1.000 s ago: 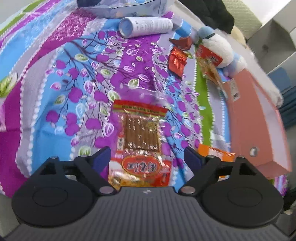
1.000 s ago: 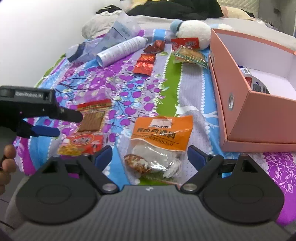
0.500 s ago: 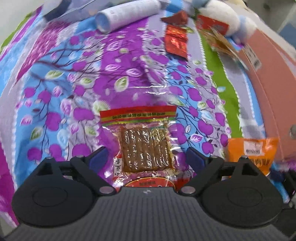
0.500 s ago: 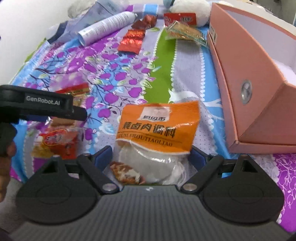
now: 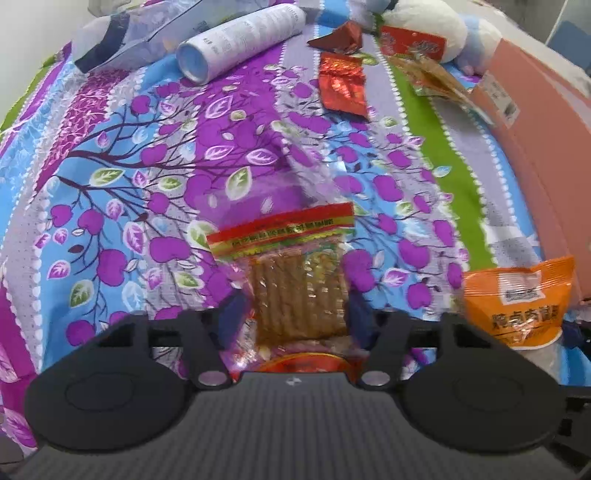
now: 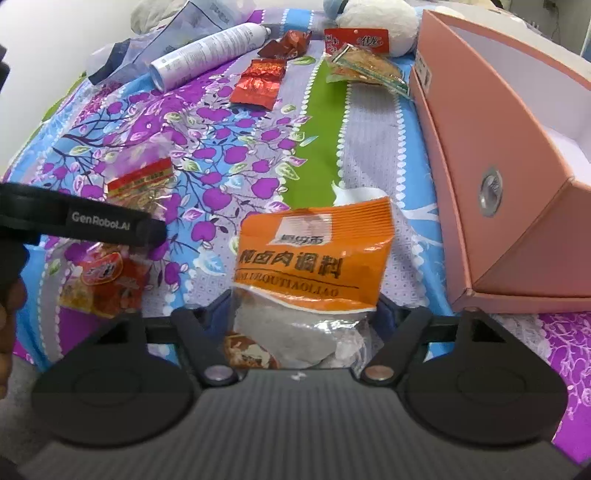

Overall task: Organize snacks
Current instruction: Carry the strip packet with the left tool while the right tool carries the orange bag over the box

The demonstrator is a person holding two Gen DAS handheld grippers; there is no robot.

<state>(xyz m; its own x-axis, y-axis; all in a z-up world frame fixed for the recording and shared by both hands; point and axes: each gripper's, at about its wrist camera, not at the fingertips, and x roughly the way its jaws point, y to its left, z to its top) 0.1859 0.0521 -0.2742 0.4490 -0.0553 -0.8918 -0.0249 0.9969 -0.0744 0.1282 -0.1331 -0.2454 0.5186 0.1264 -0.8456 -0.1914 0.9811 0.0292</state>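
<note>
A clear packet of brown strips with a red-and-yellow header (image 5: 295, 284) lies on the flowered bedspread between the fingers of my left gripper (image 5: 295, 314). Its jaws are closing, and the pads press the packet's crinkled sides. In the right wrist view, an orange-topped seasoning packet (image 6: 310, 254) sits between the fingers of my right gripper (image 6: 301, 310). Those jaws are closing too and squeeze the packet's clear lower half, which bulges upward. The orange packet (image 5: 517, 299) also shows at the right of the left wrist view. The open pink box (image 6: 517, 184) stands just right of it.
Further back lie a white tube (image 6: 207, 51), two red foil packets (image 6: 258, 83), another snack packet (image 6: 365, 70), a plush toy (image 6: 373, 14) and a plastic bag (image 5: 122, 40). The left gripper's body (image 6: 81, 221) crosses the left side, with a hand below it.
Both grippers came down and forward over their packets. Their fingers then narrowed from wide apart until they met the packets' sides, and both packets now buckle.
</note>
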